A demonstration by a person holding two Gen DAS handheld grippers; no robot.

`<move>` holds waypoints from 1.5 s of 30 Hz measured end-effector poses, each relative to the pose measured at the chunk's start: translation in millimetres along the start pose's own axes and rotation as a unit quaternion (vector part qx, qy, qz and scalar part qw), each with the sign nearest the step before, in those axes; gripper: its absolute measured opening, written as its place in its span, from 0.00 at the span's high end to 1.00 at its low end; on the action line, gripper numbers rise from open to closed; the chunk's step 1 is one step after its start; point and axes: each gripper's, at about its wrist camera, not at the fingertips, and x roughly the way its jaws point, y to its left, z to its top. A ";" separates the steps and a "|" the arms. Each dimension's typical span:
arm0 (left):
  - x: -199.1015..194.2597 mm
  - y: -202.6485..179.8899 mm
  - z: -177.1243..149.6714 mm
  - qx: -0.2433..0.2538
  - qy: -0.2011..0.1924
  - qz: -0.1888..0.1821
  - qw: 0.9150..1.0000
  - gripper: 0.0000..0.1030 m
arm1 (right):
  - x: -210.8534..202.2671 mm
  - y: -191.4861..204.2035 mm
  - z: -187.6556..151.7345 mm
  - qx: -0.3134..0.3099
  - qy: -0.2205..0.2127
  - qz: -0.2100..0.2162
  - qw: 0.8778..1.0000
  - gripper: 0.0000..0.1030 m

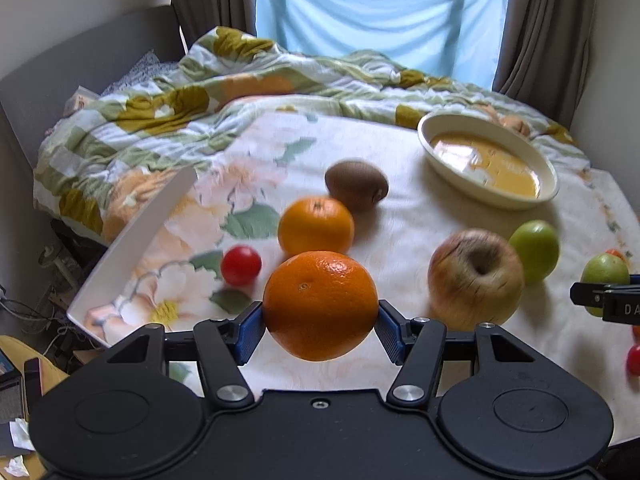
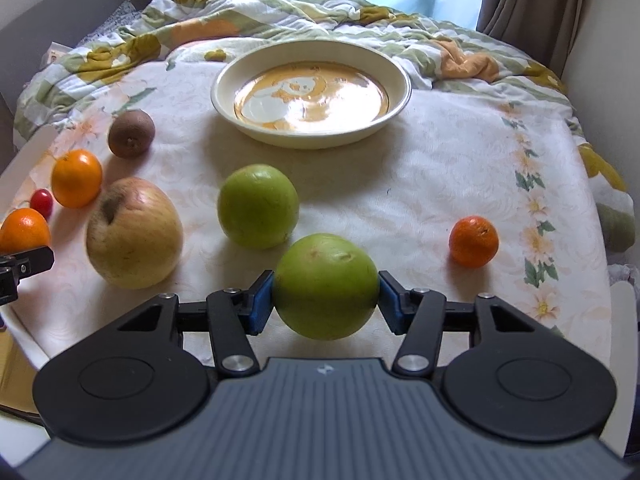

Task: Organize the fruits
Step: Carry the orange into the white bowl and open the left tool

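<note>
My left gripper (image 1: 320, 326) is shut on a large orange (image 1: 320, 304), its blue pads (image 1: 250, 334) pressed to both sides; the fruit hangs just above the cloth. My right gripper (image 2: 326, 300) is shut on a green fruit (image 2: 326, 284). Loose on the flowered cloth lie a second orange (image 1: 316, 226), a kiwi (image 1: 356, 184), a red cherry tomato (image 1: 241, 265), a big yellow-red apple (image 2: 134, 234), another green fruit (image 2: 258, 206) and a small mandarin (image 2: 474, 240). A cream bowl-plate (image 2: 402, 76) with an orange picture stands at the back.
A white tray edge (image 1: 132, 240) rises at the table's left side. Behind the table lies a rumpled flowered quilt (image 1: 168, 100) on a bed, with curtains (image 1: 544, 28) and a window beyond. More small red fruits (image 1: 634, 358) sit at the right edge. Clutter lies on the floor at lower left.
</note>
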 end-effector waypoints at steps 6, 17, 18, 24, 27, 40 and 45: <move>-26.3 -4.6 36.2 0.014 -0.027 0.002 1.000 0.38 | -29.5 -1.7 18.3 -0.005 -0.020 0.011 1.000 0.33; -39.4 -26.1 125.5 0.054 -0.067 -0.045 0.995 0.38 | -71.9 -15.3 88.4 -0.041 -0.069 0.038 0.996 0.33; -35.8 -28.0 133.1 0.055 -0.067 -0.052 0.995 0.38 | -72.5 -17.1 95.4 -0.042 -0.071 0.039 0.996 0.33; -3.0 -45.6 173.4 0.085 -0.065 -0.077 0.991 0.38 | -59.8 -28.9 133.6 -0.034 -0.078 0.033 0.996 0.33; 17.9 -55.7 189.2 0.098 -0.057 -0.089 0.990 0.38 | -46.7 -36.5 147.8 -0.019 -0.075 0.029 0.997 0.33; 123.4 -90.9 216.5 0.139 0.005 -0.132 0.981 0.38 | 28.0 -56.2 193.6 0.028 -0.049 0.010 0.998 0.33; 158.6 -106.6 212.9 0.164 0.029 -0.145 0.975 0.38 | 50.0 -63.8 199.8 0.043 -0.041 0.003 0.998 0.33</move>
